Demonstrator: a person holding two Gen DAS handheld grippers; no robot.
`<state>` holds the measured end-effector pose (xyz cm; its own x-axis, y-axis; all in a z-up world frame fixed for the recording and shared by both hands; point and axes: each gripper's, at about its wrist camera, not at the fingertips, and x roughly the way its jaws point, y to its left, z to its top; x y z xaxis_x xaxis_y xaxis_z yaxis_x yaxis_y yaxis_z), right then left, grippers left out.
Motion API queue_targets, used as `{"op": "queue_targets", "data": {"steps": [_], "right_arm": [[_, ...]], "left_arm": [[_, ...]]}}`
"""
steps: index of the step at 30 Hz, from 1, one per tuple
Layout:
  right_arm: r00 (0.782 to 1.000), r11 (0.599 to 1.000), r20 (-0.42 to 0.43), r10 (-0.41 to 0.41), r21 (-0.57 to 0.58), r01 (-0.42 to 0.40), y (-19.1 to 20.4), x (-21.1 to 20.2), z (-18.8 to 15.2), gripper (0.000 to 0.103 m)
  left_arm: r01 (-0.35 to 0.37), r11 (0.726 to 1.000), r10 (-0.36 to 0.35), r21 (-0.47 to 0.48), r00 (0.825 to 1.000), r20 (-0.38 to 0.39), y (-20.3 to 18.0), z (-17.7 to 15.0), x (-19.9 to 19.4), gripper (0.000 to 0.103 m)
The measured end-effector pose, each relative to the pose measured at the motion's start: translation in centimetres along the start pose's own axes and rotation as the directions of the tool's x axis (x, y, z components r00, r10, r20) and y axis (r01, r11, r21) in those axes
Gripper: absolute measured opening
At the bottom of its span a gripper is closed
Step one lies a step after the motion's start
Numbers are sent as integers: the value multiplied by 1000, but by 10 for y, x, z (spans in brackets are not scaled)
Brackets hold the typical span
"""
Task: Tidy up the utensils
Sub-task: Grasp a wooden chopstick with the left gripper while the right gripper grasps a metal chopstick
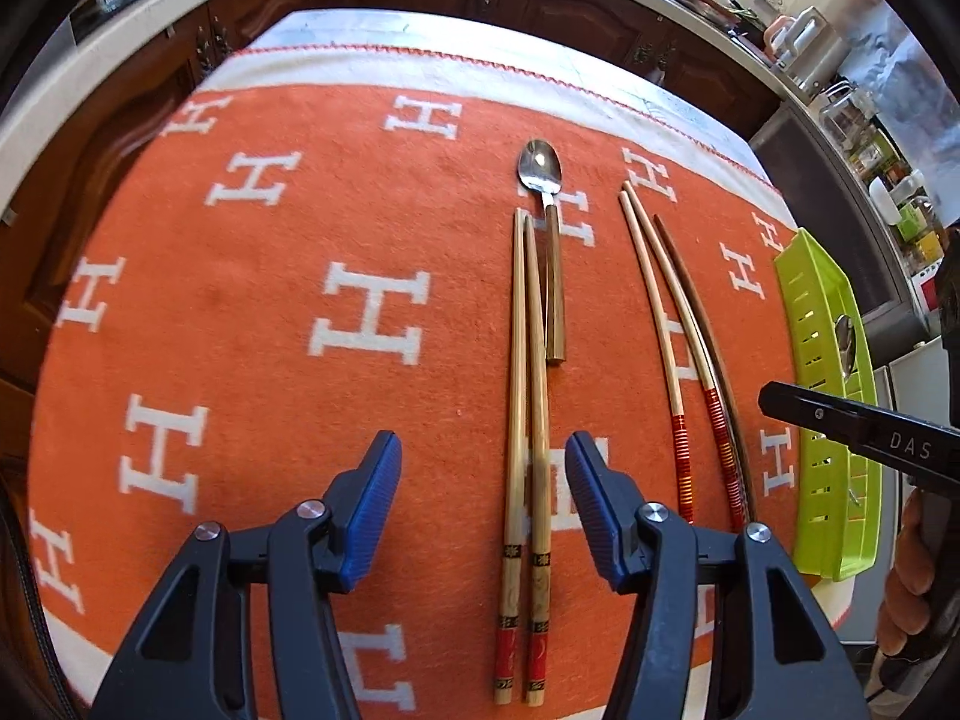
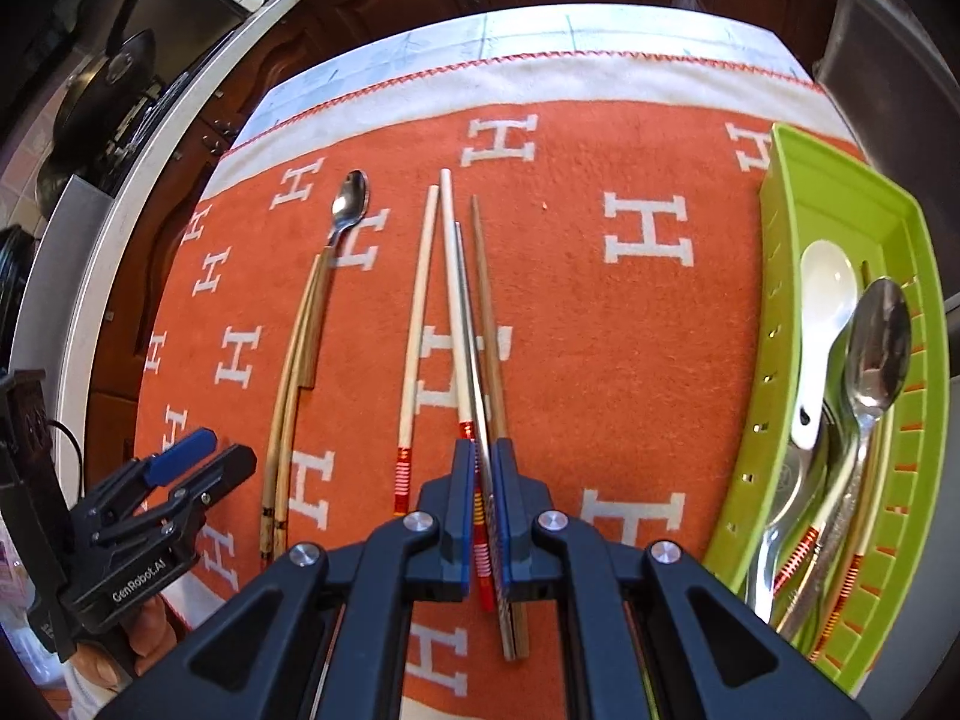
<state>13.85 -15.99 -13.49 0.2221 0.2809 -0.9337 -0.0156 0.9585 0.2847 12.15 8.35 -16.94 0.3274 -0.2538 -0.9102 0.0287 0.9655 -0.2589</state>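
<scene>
My left gripper (image 1: 480, 441) is open and low over the orange cloth (image 1: 300, 228). A pair of bamboo chopsticks (image 1: 528, 360) lies between its blue pads (image 1: 375, 504), nearer the right one, with neither pad touching. A spoon with a brown handle (image 1: 540, 165) lies just beyond. Two red-wound chopsticks (image 2: 417, 300), a metal chopstick (image 2: 465, 312) and a brown chopstick (image 2: 486, 300) lie further right. My right gripper (image 2: 485, 444) hovers just above these, shut to a thin slit through which they show. None looks lifted. The bamboo pair (image 2: 294, 372) and left gripper (image 2: 192, 456) also appear there.
A green slotted tray (image 2: 780, 300) at the cloth's right edge holds a white ceramic spoon (image 2: 828, 288), metal spoons (image 2: 879, 342) and red-wound chopsticks. Wooden cabinets and a counter with a pan (image 2: 114, 84) surround the table. A hand (image 1: 906, 570) holds the right gripper.
</scene>
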Motion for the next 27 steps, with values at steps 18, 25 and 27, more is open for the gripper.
{"op": "queue_targets", "data": {"steps": [18,25,27], "right_arm": [[999,999,-19,-43,-7,43,-5,25,18,6],[995,994,-8,-99,-49,99,-4,28,24,6],[999,998,-5,-52,-36,52,-4,26,25,6]], "left_arm": [[-150,988,149,45,988,32,-4,6,14,29],[-53,999,53,-13,999,12,8,8,8,29],[-34,999,34,-20,999,21,11,8,4,29]]}}
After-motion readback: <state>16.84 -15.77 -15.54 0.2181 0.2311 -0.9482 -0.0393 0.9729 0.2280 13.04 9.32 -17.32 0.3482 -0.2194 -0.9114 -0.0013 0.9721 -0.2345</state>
